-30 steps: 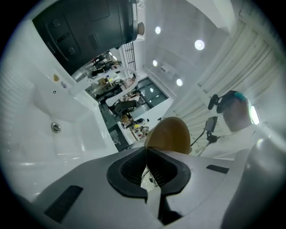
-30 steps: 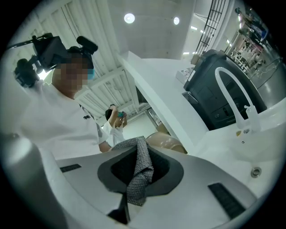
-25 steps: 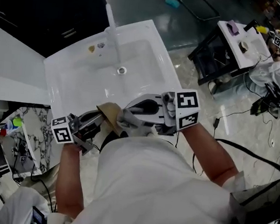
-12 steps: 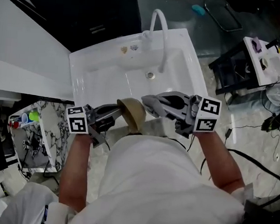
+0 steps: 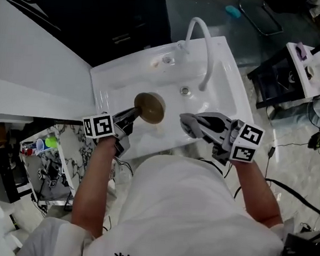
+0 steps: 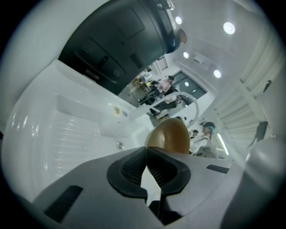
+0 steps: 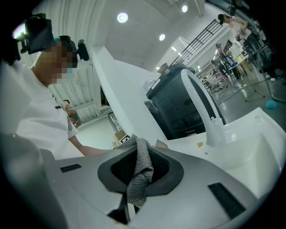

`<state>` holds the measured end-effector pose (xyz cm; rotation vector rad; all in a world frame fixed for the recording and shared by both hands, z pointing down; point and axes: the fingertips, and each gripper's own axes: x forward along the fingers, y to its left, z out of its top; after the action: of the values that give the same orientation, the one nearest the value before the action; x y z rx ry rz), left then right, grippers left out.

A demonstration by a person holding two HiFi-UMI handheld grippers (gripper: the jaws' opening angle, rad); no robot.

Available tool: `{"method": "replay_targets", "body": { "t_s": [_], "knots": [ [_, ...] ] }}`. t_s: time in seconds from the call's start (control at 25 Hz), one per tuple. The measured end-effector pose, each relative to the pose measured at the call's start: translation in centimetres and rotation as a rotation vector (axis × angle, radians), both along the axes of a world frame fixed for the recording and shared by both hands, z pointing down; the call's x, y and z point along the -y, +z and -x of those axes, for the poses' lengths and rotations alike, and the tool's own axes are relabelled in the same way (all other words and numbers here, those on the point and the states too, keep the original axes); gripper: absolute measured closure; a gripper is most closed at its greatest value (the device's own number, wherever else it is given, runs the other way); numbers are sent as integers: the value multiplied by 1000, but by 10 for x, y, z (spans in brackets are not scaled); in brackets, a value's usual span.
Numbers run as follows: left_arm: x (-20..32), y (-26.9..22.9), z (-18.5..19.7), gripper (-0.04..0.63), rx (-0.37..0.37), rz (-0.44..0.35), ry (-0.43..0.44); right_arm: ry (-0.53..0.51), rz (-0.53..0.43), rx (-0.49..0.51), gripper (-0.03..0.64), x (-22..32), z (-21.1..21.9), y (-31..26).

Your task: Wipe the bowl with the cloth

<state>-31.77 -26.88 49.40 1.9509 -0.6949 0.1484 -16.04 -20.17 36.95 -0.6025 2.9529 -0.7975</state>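
sink: white point(image 5: 119, 82) | faucet: curved point(image 5: 203, 42) | floor: glossy grey point(image 5: 207, 3) | ceiling: round lights point(image 7: 122, 17)

The left gripper point(image 6: 146, 154) hides the lower part of the bowl point(image 6: 170, 136) in its own view

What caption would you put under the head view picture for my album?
Left gripper holding a brown bowl over the white sink, right gripper pinching a grey cloth.

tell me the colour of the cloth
It is a grey knitted cloth, clearest in the right gripper view.
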Motion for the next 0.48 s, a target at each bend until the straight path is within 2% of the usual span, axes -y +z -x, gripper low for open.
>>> {"method": "replay_targets", "body": {
  "t_s": [0.32, 0.48],
  "knots": [
    [36, 69, 52, 577, 300, 185, -168, 96, 12, -41, 581, -7, -8, 8],
    [52, 92, 70, 577, 380, 247, -224, 140, 30, -26, 581, -13, -14, 8]
  ]
}}
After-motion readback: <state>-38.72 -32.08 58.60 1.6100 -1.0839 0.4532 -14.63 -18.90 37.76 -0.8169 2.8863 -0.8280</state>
